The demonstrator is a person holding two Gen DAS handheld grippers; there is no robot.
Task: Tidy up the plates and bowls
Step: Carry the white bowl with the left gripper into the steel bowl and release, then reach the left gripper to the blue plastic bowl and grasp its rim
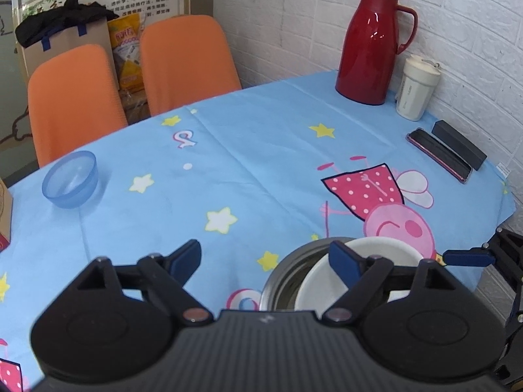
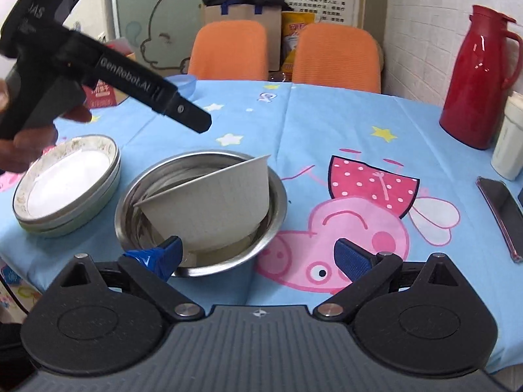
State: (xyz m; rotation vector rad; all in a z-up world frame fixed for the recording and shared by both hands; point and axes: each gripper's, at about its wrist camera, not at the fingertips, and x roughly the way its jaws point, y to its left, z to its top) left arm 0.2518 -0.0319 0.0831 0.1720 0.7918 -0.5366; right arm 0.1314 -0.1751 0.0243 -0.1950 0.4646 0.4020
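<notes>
A white bowl (image 2: 212,202) lies tilted inside a steel bowl (image 2: 130,192) on the blue tablecloth; both also show in the left wrist view, white bowl (image 1: 376,250) and steel bowl (image 1: 284,277). A stack of white plates (image 2: 65,183) sits to the left of the steel bowl. A blue plastic bowl (image 1: 70,179) stands near the far left edge. My right gripper (image 2: 258,256) is open, just in front of the steel bowl, empty. My left gripper (image 1: 264,259) is open and empty above the table, its right finger over the white bowl.
A red thermos jug (image 1: 372,45) and a white cup (image 1: 416,89) stand by the brick wall at the right, with two dark cases (image 1: 441,153) next to them. Two orange chairs (image 1: 183,62) stand behind the table. A red carton (image 2: 101,93) sits at the far left.
</notes>
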